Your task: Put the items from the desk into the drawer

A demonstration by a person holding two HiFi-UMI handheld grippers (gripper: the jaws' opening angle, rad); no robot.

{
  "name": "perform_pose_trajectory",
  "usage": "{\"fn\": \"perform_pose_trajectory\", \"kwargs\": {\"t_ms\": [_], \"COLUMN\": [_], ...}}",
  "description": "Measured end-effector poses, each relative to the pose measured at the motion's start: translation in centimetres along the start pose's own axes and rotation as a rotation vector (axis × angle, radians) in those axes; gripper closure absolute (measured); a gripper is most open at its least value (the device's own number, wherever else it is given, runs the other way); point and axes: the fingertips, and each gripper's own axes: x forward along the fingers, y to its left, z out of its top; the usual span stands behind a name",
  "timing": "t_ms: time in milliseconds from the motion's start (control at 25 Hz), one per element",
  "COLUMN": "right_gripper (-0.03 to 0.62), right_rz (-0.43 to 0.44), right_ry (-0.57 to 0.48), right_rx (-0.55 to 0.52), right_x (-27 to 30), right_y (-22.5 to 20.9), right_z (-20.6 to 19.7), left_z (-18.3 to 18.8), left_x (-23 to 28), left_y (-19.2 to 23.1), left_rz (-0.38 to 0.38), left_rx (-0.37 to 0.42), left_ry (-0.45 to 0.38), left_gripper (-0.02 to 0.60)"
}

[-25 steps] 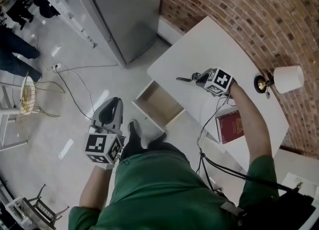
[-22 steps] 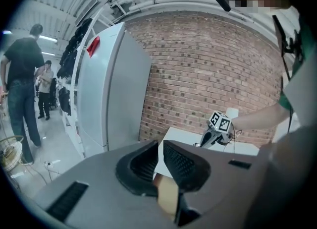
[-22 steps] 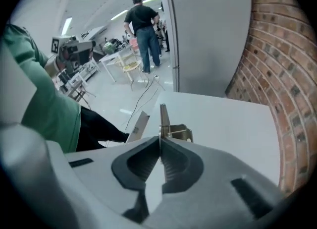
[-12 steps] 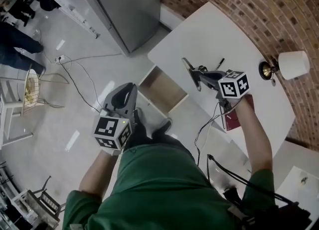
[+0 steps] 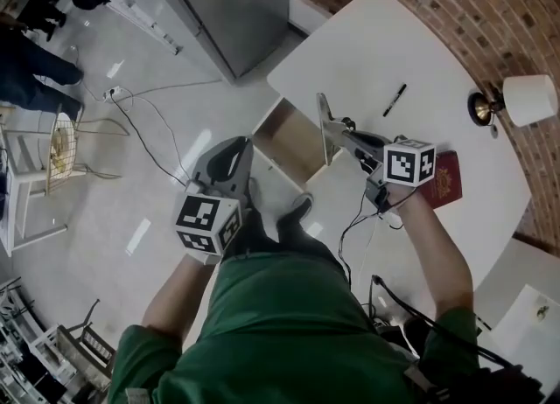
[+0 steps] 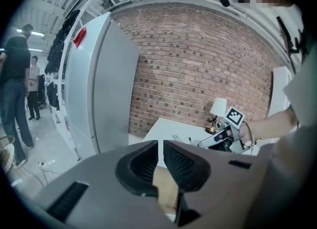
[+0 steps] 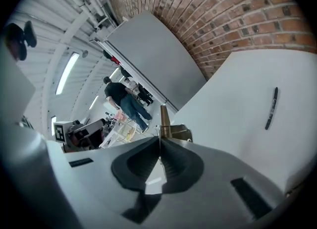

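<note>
The right gripper (image 5: 343, 131) has its jaws pressed together on a thin, flat, brownish strip (image 5: 323, 115), which stands up from the pads and hangs at the right side of the open wooden drawer (image 5: 282, 134), just off the near edge of the white desk (image 5: 385, 44). The left gripper (image 5: 232, 154) hovers over the floor to the drawer's left, its jaws only a narrow gap apart with nothing between them. On the desk lie a black pen (image 5: 395, 99) towards the far side and a red book (image 5: 443, 180) near the right gripper's marker cube, with a small lamp (image 5: 523, 101) at the far right.
</note>
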Motion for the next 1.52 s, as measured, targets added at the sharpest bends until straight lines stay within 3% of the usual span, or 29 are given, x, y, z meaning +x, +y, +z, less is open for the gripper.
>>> {"fn": "perform_pose_trajectory", "kwargs": {"t_ms": [400,680,800,1040,1280,1520], "right_gripper": [0.583,0.583,0.583,0.583,0.583,0.583], "right_rz": [-0.023,-0.136,-0.179,-0.263,-0.435,-0.454], "right_ry": [-0.046,-0.052,-0.075,-0.137,-0.155,-0.149], "right_rx": [0.161,0.159,0.202,0.310,0.269,0.265], "right_x": [5.8,10.9,12.9,15.6,17.8,21.2], "right_y": [0.6,0.7,-0.2,-3.3,-9.1,-12.8], "right_z": [-4.7,-7.7,-8.8,-11.1,-13.9,-15.0], "left_z": [-2.6,-3.6,-3.4,-3.7,-5.5,-7.6], "left_x": [-0.1,-1.0,-0.8,-0.3,0.3,0.0], "left_y": [4.8,11.4,14.3,15.5,18.0,19.9], "left_rz": [-0.031,-0.040,-0.040,-0.102,-0.114,-0.098], "left_rx": [-0.027,-0.020,0.002,0.026,0.081,0.091], "left_ry": [0.038,0.086,0.065,0.107,0.153,0.202], "left_gripper": [0.551,0.551,0.551,0.551,0.551,0.551]}}
